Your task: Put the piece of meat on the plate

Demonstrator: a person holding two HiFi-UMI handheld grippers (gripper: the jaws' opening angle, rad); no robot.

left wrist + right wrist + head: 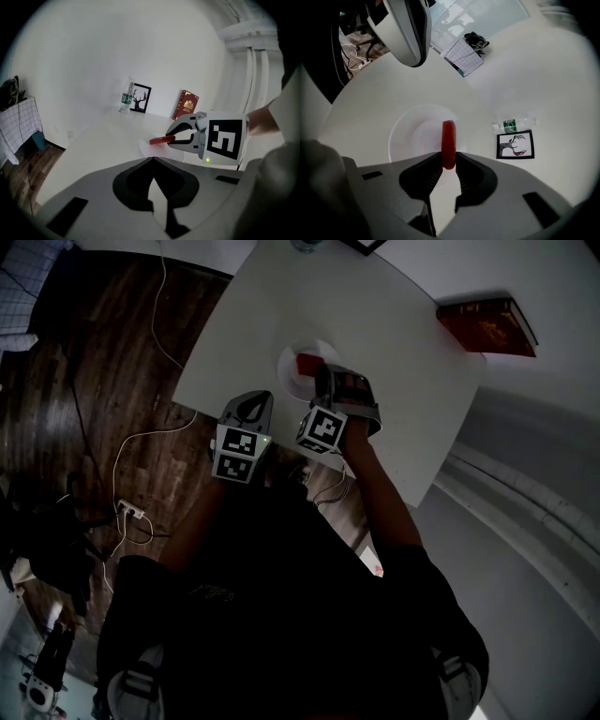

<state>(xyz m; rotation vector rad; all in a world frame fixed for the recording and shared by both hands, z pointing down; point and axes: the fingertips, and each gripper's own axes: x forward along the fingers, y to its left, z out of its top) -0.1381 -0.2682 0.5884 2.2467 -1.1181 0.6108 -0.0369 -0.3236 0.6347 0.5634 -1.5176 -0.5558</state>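
While the right tool (448, 161) clamps the piece of meat (448, 138) flat, just above the plate (405, 140) by the desk's (361, 103) near edge, the left tool (152, 161) hangs closed, empty. If it clings to one jaw, withdrawing could drag it off the rim

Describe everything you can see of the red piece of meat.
The red piece of meat is a thin, flat, smooth slab with a rounded end; it looks like plastic. The right gripper clamps one end, its jaws pressing the two flat faces. The free end sticks out over the round white plate. Whether it touches the plate cannot be told.
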